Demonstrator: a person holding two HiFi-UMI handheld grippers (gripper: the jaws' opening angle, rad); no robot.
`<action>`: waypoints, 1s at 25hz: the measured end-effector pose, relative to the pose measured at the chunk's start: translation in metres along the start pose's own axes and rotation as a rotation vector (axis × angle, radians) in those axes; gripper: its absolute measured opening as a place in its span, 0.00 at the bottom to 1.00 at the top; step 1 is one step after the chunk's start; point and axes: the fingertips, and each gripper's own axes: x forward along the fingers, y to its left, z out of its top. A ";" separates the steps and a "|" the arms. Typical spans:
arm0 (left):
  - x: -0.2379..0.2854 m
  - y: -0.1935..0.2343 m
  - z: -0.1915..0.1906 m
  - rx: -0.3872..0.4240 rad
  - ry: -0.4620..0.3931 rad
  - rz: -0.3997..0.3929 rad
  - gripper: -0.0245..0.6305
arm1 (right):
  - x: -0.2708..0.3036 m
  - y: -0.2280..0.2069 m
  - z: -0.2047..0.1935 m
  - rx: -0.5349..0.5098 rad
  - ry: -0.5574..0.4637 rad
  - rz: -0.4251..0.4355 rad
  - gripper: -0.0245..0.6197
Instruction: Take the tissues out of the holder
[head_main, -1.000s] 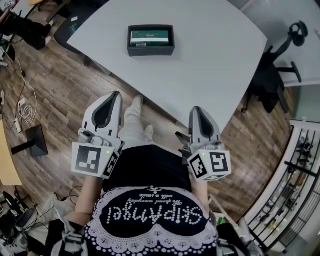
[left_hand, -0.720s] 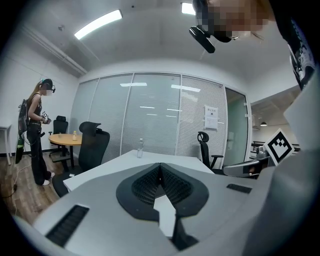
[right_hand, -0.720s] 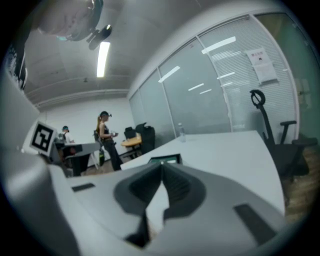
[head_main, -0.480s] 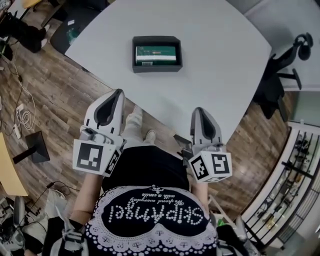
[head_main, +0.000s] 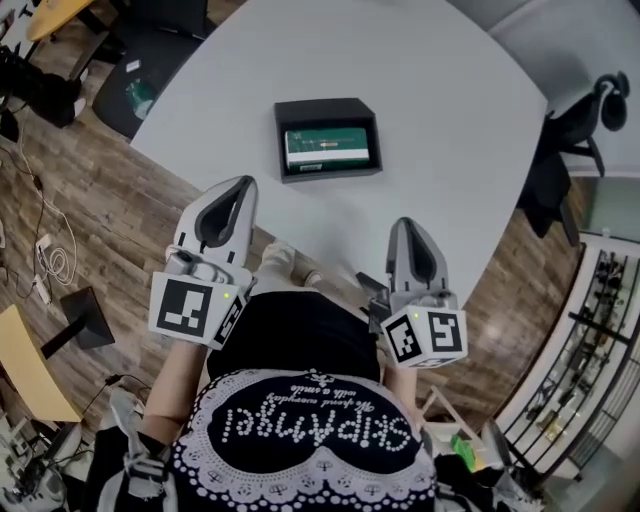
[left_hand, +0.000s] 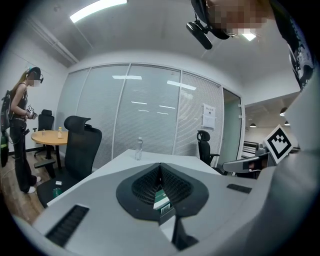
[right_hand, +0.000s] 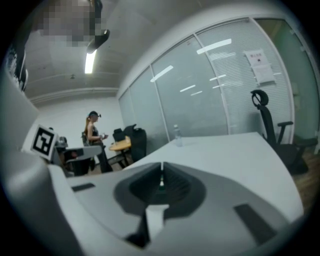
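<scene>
A dark rectangular holder (head_main: 327, 139) stands on the white table (head_main: 430, 110), with a green tissue pack (head_main: 327, 148) lying inside it. My left gripper (head_main: 228, 184) is held short of the table's near edge, below and left of the holder, jaws shut and empty. My right gripper (head_main: 408, 226) hangs by the table's near right edge, also shut with nothing in it. In the left gripper view a slice of the green pack (left_hand: 161, 200) shows just past the closed jaws of that gripper (left_hand: 160, 166). The right gripper view shows its closed jaws (right_hand: 161, 165) and bare tabletop (right_hand: 235, 150).
A black office chair (head_main: 570, 140) stands at the table's right side and another (left_hand: 75, 150) at its left. A water bottle (left_hand: 138, 148) stands at the far end of the table. A person (left_hand: 20, 135) stands by a round wooden table (left_hand: 50, 137). Cables (head_main: 55, 255) lie on the wooden floor.
Both grippers have come nearer to the table, still shut. The holder sits lower and closer in the head view than before.
</scene>
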 end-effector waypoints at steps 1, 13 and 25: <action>0.005 0.004 0.000 0.000 0.002 -0.011 0.08 | 0.003 0.000 0.000 0.003 -0.002 -0.012 0.09; 0.042 0.032 -0.007 -0.005 0.039 -0.089 0.08 | 0.025 -0.005 -0.002 0.038 -0.001 -0.121 0.09; 0.058 0.029 -0.006 -0.011 0.039 -0.161 0.08 | 0.003 -0.015 -0.005 0.070 -0.015 -0.244 0.09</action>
